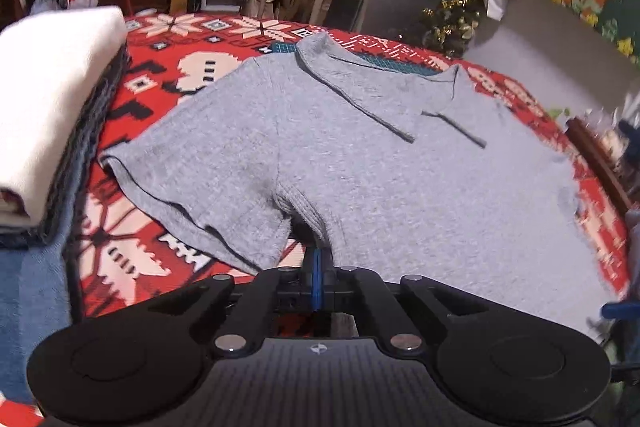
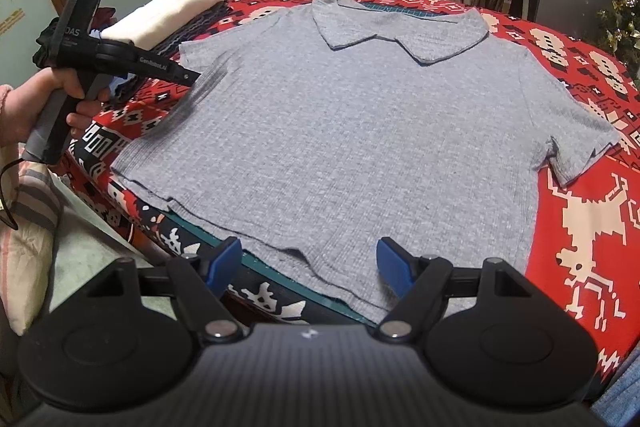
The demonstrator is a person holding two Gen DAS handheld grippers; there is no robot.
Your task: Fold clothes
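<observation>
Right now the right gripper (image 2: 308, 263) sits nearest, just at the bottom hem of the gray shirt (image 2: 360, 131), with its blue fingers (image 2: 394, 261) spread wide and holding nothing. The shirt is the thing to fold. It lies flat and face up on the red patterned cloth (image 2: 576, 235), with both short sleeves out to the sides and its collar at the far end.

At the shirt's left side, the left gripper (image 1: 318, 259) has its fingers squeezed together on the shirt's edge, just under the left sleeve (image 1: 192, 179).

Farther off, past the left sleeve, a pile of folded clothes (image 1: 52, 99) waits with a white one on top. So some clothes look done already. This shirt has no fold in it yet; its sides and bottom all need folding.
</observation>
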